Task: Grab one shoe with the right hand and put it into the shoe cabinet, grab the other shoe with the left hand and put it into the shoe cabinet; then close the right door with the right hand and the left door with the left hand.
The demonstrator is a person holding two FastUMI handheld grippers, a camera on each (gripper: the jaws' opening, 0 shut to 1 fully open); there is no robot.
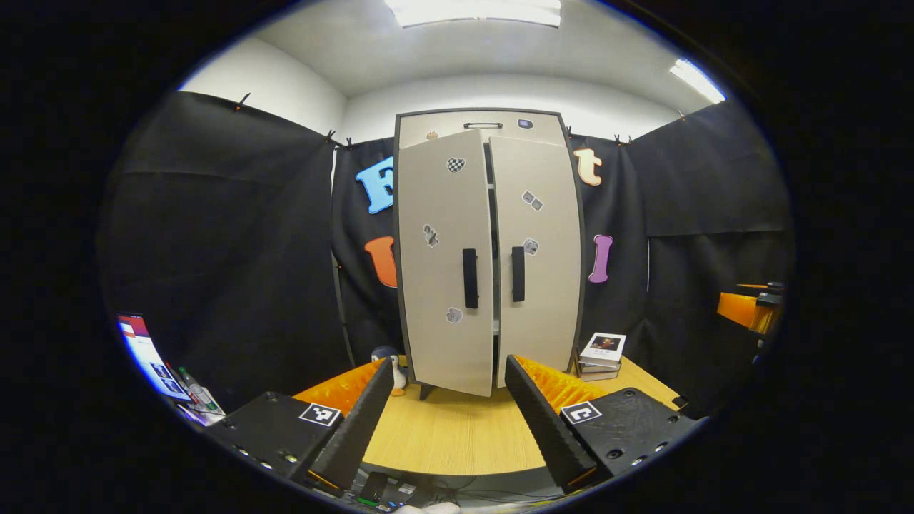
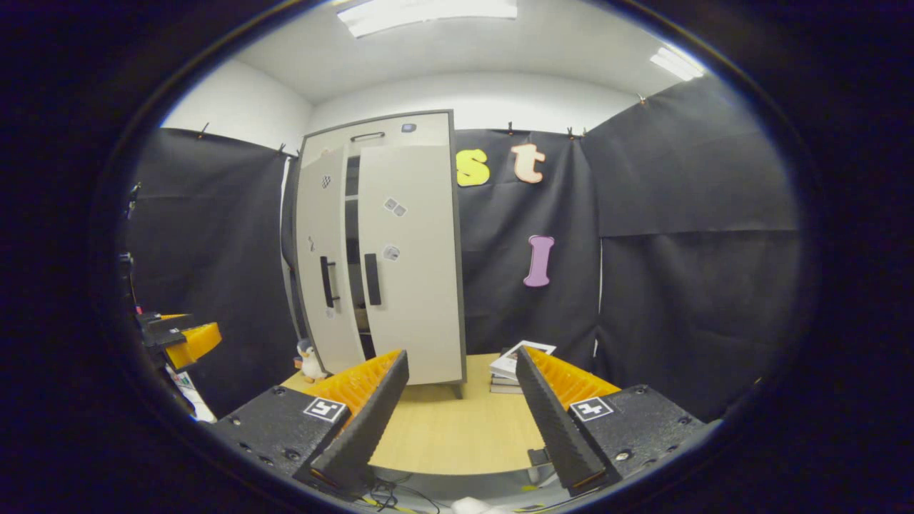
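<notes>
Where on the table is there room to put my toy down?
The bare wood of the table in front of the cabinet is free. It's crowded by the penguin toy at the cabinet's left foot and the stack of books at its right.

left gripper view facing shoe cabinet (image 1: 489, 250) head-on, right gripper view (image 2: 382, 250) obliquely

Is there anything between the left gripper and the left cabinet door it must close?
Nothing visible stands in the way. The left gripper is open and faces the left door, which is ajar, over bare table. The toy penguin and the books sit off to the sides.
</notes>
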